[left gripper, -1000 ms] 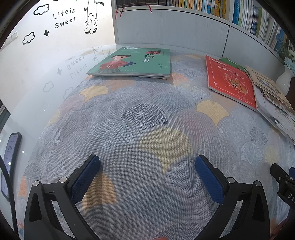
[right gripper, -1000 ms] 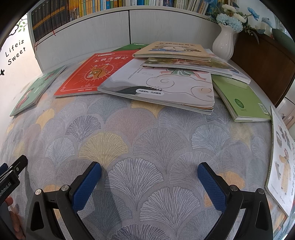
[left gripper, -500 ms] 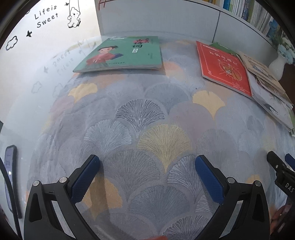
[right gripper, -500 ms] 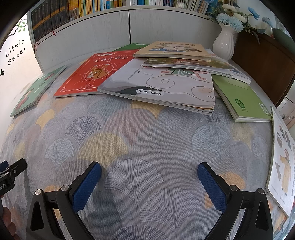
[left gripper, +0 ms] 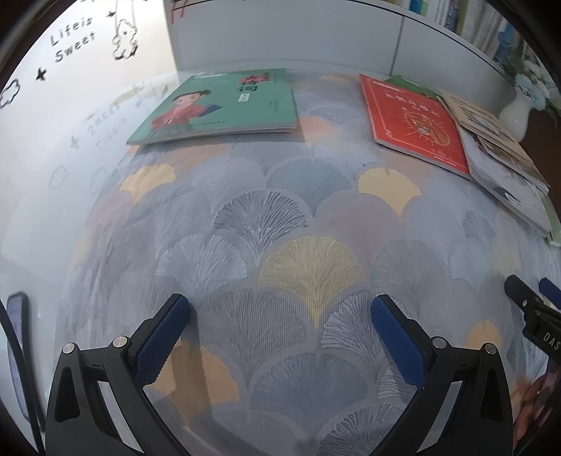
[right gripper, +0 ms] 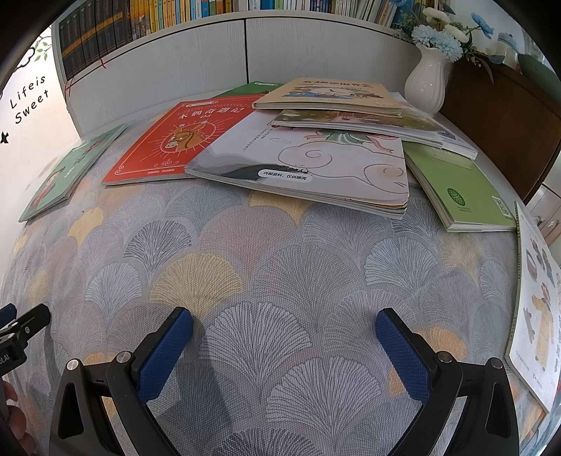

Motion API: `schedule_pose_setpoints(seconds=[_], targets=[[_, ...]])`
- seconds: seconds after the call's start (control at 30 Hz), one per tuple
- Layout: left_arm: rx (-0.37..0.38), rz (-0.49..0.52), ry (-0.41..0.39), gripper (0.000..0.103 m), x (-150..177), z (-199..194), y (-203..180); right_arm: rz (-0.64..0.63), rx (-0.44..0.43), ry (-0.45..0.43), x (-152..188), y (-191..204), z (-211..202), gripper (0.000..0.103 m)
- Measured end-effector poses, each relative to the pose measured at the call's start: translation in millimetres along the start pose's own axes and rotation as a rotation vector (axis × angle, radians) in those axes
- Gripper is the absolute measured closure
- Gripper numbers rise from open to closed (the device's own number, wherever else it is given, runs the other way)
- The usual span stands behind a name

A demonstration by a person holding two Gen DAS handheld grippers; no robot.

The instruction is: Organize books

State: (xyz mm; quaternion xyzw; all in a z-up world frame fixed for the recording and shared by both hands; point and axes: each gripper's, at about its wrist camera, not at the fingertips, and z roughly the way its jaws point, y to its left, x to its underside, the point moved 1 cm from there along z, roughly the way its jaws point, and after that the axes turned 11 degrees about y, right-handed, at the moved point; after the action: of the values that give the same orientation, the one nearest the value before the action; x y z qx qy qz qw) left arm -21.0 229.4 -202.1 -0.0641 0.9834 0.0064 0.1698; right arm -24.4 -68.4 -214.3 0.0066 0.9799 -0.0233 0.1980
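Observation:
A green book with a child on its cover (left gripper: 224,105) lies flat at the far left of the table. To its right lies a red book (left gripper: 413,122) (right gripper: 182,143), partly under a messy pile: a white cloud-drawing book (right gripper: 315,165), a thin picture book (right gripper: 378,128) and a tan book (right gripper: 329,96) on top. A light green book (right gripper: 463,189) pokes out at the right. My left gripper (left gripper: 280,315) is open over bare cloth. My right gripper (right gripper: 284,329) is open too, short of the pile, holding nothing.
A white vase with blue flowers (right gripper: 429,75) stands behind the pile. A white picture book (right gripper: 536,298) lies at the right edge. A bookshelf (right gripper: 175,17) runs along the back. A phone (left gripper: 17,343) lies at the left. The patterned tablecloth (right gripper: 280,252) covers the table.
The left wrist view has shifted: the green book and red book now sit lower and more to the right in it. The right gripper has stayed put.

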Motion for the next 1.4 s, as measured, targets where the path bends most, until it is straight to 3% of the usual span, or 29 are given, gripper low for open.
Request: schedule_pose_setpoints(seconds=[0.33,0.6,1.4], targets=[[0.021,0.061,-0.047,0.000,-2.0,1.0,0.1,0.004,-0.003,-0.002,0.1,1.1,0.7,0.000],[-0.001,0.006,-0.108,0.000,10.0,-2.1,-0.8,0.006,-0.006,-0.002,1.2,1.3,0.2,0.000],[-0.014,-0.027,-0.109,0.000,10.0,-2.2,-0.2,0.007,-0.005,-0.003,1.9,0.8,-0.3,0.000]])
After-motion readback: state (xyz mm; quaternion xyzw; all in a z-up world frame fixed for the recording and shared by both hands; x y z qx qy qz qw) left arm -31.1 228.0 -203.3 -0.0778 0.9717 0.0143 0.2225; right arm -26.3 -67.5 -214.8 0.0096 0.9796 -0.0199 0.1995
